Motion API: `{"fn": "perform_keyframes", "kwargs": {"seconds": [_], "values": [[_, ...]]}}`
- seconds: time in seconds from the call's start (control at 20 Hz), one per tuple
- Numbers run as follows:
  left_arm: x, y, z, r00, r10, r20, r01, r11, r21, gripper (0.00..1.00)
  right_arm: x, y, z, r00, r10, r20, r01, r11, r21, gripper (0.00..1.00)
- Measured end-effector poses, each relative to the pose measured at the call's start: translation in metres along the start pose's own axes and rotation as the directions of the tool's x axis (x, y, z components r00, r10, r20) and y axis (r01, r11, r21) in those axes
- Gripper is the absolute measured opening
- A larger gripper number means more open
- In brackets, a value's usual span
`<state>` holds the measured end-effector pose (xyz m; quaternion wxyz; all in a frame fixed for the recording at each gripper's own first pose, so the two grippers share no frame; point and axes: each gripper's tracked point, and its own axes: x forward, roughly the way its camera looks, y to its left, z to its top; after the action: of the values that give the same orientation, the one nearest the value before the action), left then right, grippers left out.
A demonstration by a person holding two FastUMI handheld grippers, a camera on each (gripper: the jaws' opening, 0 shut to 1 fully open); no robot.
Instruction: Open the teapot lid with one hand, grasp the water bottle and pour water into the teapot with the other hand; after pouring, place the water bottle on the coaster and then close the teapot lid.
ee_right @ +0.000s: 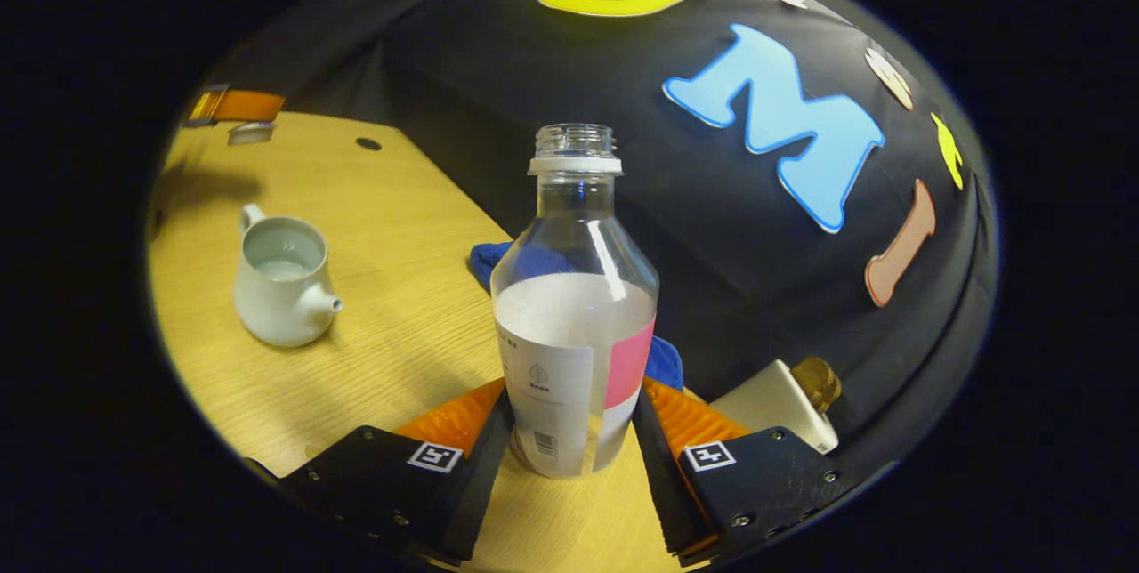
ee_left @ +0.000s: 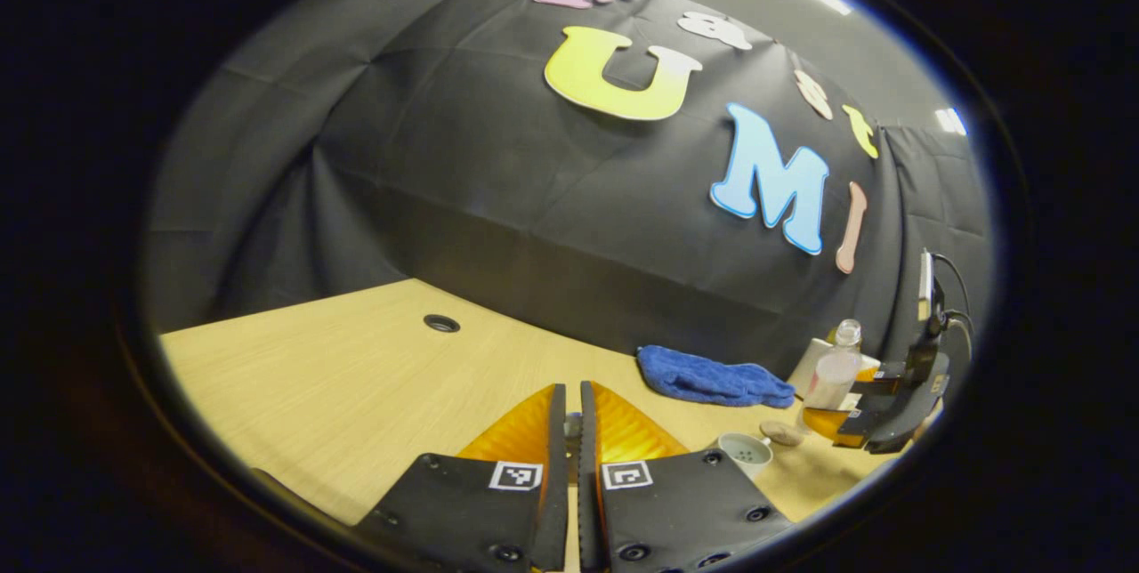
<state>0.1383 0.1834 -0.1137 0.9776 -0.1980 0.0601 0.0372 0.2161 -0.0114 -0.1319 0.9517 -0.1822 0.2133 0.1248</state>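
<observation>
In the left gripper view, the left gripper hangs over the wooden table with its jaws nearly together; a small pale object sits in the narrow slit between them, but it is too hidden to tell what it is or whether both fingers press on it. Far to the right lie a blue cloth and the open teapot, and beyond them the right gripper stands at the water bottle. In the right gripper view, the bottle stands upright and uncapped between the right gripper's fingers, which sit against its lower sides (about half full of water). The white teapot rests on the table well to the left, lid off, spout pointing right. The blue cloth shows behind the bottle, and a white box lies at the right.
</observation>
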Motion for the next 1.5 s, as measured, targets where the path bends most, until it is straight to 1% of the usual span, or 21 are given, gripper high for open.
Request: {"fn": "perform_keyframes", "kwargs": {"seconds": [0.05, 0.1, 0.2, 0.3, 0.4, 0.55, 0.75, 0.95, 1.15, 1.25, 1.3, 1.45, 1.5], "values": [[0.0, -0.001, -0.002, 1.0, -0.003, -0.003, 0.003, 1.0, -0.001, 0.12, 0.004, -0.004, -0.004, 1.0, 0.016, 0.0, -0.016, 0.997, 0.081, 0.76], [0.001, -0.002, -0.001, 1.0, -0.005, -0.005, 0.005, 1.0, -0.001, 0.12, 0.007, -0.008, -0.007, 1.0, 0.014, 0.008, -0.015, 0.988, 0.154, 0.76], [0.0, -0.001, -0.002, 1.0, -0.004, -0.006, 0.004, 1.0, 0.002, 0.12, 0.016, -0.011, -0.013, 0.999, 0.011, 0.032, -0.019, 0.962, 0.272, 0.76], [0.0, -0.002, 0.0, 1.0, -0.006, -0.001, 0.006, 1.0, 0.0, 0.12, 0.023, -0.017, -0.014, 0.999, 0.017, 0.04, -0.03, 0.927, 0.373, 0.76], [0.0, -0.001, -0.001, 1.0, -0.007, 0.0, 0.007, 1.0, 0.002, 0.12, 0.028, -0.02, -0.016, 0.999, 0.021, 0.038, -0.035, 0.903, 0.428, 0.76], [0.0, 0.0, -0.002, 1.0, -0.003, -0.002, 0.003, 1.0, 0.005, 0.12, 0.036, -0.021, -0.022, 0.999, 0.012, 0.033, -0.025, 0.892, 0.452, 0.75], [0.001, 0.0, -0.003, 1.0, 0.001, -0.004, -0.001, 1.0, 0.009, 0.12, 0.04, -0.016, -0.027, 1.0, 0.023, 0.017, -0.029, 0.87, 0.492, 0.76], [0.001, 0.0, -0.004, 1.0, -0.002, -0.006, 0.002, 1.0, 0.01, 0.12, 0.041, -0.015, -0.031, 1.0, 0.028, 0.005, -0.027, 0.871, 0.491, 0.77], [0.002, -0.003, -0.005, 1.0, -0.007, -0.016, 0.007, 1.0, 0.011, 0.12, 0.042, -0.016, -0.032, 1.0, 0.021, -0.003, -0.017, 0.852, 0.523, 0.78], [0.002, -0.002, -0.006, 1.0, -0.007, -0.017, 0.008, 1.0, 0.012, 0.11, 0.041, -0.018, -0.034, 1.0, 0.008, -0.013, 0.0, 0.855, 0.519, 0.78], [0.002, -0.002, -0.006, 1.0, -0.008, -0.016, 0.008, 1.0, 0.012, 0.12, 0.04, -0.018, -0.035, 1.0, 0.0, -0.018, 0.009, 0.861, 0.508, 0.78], [0.0, -0.004, -0.004, 1.0, -0.016, -0.015, 0.016, 1.0, 0.011, 0.12, 0.035, -0.016, -0.034, 0.999, -0.021, -0.025, 0.031, 0.873, 0.487, 0.9], [0.0, -0.003, -0.004, 1.0, -0.015, -0.015, 0.015, 1.0, 0.013, 0.12, 0.032, -0.017, -0.034, 0.999, -0.037, -0.028, 0.046, 0.872, 0.487, 0.9]]}}
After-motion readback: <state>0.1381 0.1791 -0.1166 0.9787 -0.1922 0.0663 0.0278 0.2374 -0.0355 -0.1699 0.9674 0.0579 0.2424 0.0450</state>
